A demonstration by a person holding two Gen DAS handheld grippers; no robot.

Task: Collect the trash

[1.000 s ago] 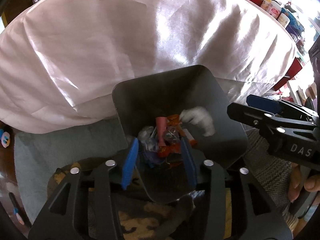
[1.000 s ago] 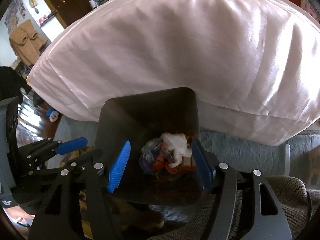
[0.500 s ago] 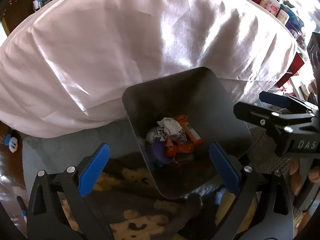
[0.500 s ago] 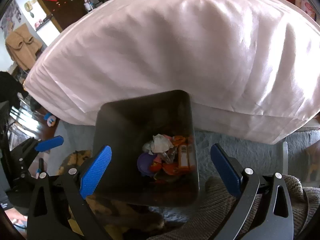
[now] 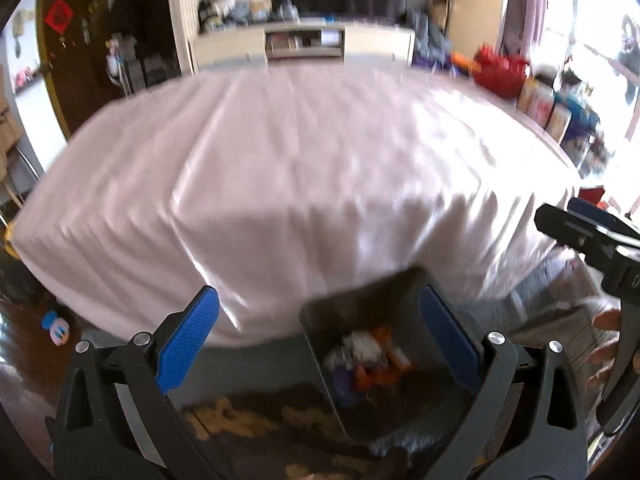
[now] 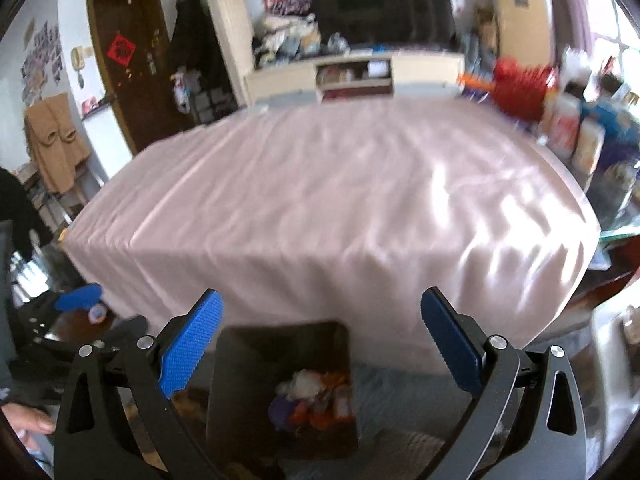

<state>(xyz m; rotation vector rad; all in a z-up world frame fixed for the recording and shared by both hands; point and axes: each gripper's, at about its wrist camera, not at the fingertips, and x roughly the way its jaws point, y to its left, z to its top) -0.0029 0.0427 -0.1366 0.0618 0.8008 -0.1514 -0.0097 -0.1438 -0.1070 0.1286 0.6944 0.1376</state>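
Note:
A dark square trash bin [image 5: 400, 292] stands on the floor at the foot of a table draped in a pale pink cloth [image 5: 304, 168]. Inside lies a heap of trash [image 5: 368, 356]: white tissue, orange and red wrappers, something purple. The bin [image 6: 256, 360] and the trash [image 6: 312, 396] also show in the right wrist view. My left gripper [image 5: 316, 336] is open and empty, held above and left of the bin. My right gripper [image 6: 320, 340] is open and empty above the bin. The right gripper shows at the right edge of the left wrist view [image 5: 584, 232].
The cloth-covered table [image 6: 328, 208] fills the middle. A cabinet with a TV [image 6: 380, 8] stands behind it. Red baskets and packets [image 6: 520, 84] sit at the far right. A grey rug [image 6: 400, 384] and a patterned mat [image 5: 248, 420] lie under the bin. A small toy [image 5: 58, 328] lies on the floor.
Both grippers opened wide, let their trash fall into the bin, then rose and tilted up, so the bin sank low in both views and the far room came into sight.

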